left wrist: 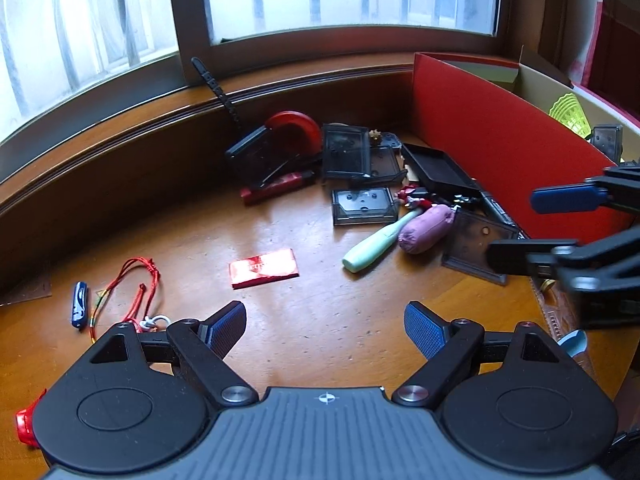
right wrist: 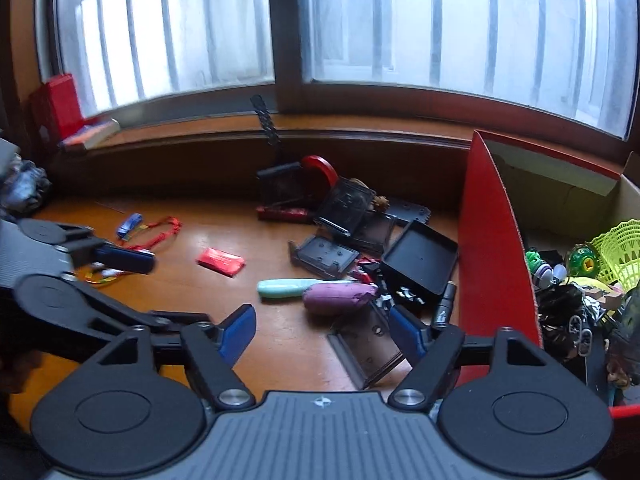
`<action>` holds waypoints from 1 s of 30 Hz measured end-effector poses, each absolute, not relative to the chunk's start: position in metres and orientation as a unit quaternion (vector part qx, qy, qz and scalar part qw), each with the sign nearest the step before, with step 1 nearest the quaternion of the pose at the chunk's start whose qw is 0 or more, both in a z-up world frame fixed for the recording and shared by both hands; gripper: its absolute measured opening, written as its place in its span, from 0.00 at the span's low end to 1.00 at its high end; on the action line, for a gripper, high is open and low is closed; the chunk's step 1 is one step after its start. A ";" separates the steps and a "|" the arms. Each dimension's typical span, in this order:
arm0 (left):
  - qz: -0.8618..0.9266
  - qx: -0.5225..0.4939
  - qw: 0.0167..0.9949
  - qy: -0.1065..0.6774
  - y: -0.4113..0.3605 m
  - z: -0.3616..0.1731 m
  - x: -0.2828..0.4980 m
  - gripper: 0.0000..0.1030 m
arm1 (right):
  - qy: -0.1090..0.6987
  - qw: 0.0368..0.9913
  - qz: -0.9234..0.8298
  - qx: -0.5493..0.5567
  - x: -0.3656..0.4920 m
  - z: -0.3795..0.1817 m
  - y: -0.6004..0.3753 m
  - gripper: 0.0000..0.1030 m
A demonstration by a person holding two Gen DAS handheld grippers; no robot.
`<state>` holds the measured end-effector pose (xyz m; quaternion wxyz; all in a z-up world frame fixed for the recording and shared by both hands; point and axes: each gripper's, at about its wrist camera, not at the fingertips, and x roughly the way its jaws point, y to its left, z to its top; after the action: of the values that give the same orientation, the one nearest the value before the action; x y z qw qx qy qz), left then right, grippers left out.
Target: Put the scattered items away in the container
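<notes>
Both tools (left wrist: 325, 330) (right wrist: 322, 334) agape — empty, red packet (left wrist: 264, 268) between left pads

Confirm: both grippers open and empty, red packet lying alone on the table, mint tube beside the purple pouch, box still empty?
One thing is wrong: the box is not empty. The right wrist view shows a yellow-green basket and other small items already inside. The rest holds: left gripper and right gripper open and empty, red packet alone, mint tube beside the purple pouch.
</notes>
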<state>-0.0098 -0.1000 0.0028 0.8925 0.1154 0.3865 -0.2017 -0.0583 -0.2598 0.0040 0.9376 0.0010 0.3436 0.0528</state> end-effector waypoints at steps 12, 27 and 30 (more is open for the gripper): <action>-0.204 0.106 0.892 0.390 -0.084 -0.001 -0.001 0.84 | 0.398 0.913 0.027 -0.083 -0.021 -0.043 -0.241 0.68; -0.218 0.105 0.889 0.390 -0.084 -0.003 0.005 0.84 | 0.402 0.914 0.036 -0.026 -0.031 -0.037 -0.243 0.50; -0.220 0.104 0.887 0.392 -0.085 -0.004 0.005 0.84 | 0.395 0.918 0.041 -0.014 -0.037 -0.029 -0.245 0.50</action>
<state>0.0054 -0.0849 -0.0043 0.8873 0.1042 0.3920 -0.2196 -0.0375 -0.2453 -0.0292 0.9177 -0.0144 0.3950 0.0408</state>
